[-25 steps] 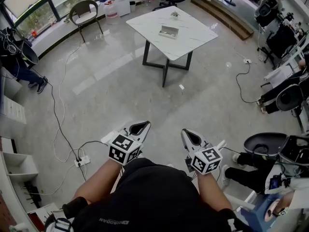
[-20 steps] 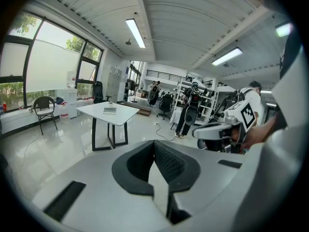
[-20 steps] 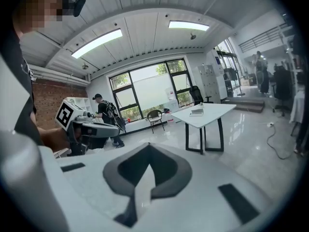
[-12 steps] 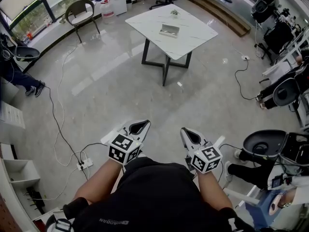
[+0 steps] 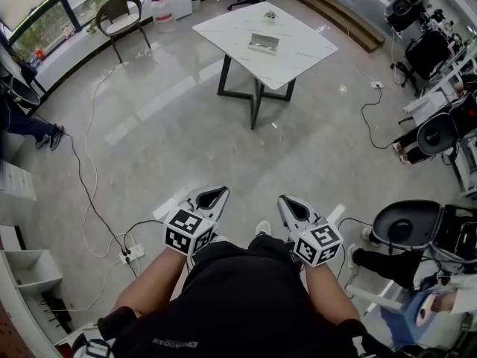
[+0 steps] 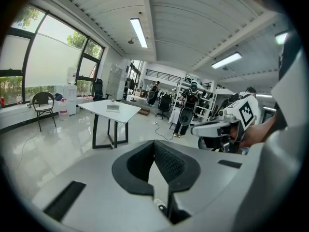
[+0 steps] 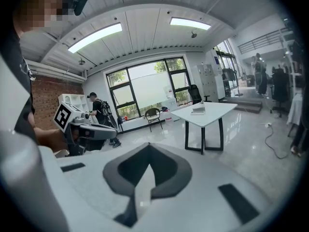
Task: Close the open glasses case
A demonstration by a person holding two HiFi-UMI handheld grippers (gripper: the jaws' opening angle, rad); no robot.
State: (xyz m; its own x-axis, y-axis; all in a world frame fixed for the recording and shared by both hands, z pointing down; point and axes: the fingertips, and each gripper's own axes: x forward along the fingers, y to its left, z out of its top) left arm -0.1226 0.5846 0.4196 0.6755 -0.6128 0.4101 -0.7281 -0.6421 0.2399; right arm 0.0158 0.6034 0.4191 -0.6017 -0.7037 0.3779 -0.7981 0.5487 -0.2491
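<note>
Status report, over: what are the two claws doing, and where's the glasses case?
Left gripper shut, empty; right gripper shut, empty; both at the waist. Glasses case on white table, far ahead, untouched. Only floor in between.

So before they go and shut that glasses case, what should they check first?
1. Glasses case in sight on the white table: ok.
2. Case lid open: cannot tell, too small from here.
3. Case within reach: not ok, the table stands far across the floor from both tools.
4. Left tool free: ok, jaws together, nothing between them.
5. Right tool free: ok, jaws together, nothing between them.
6. Walking path: probably ok, the floor cable lies off to the left.
</note>
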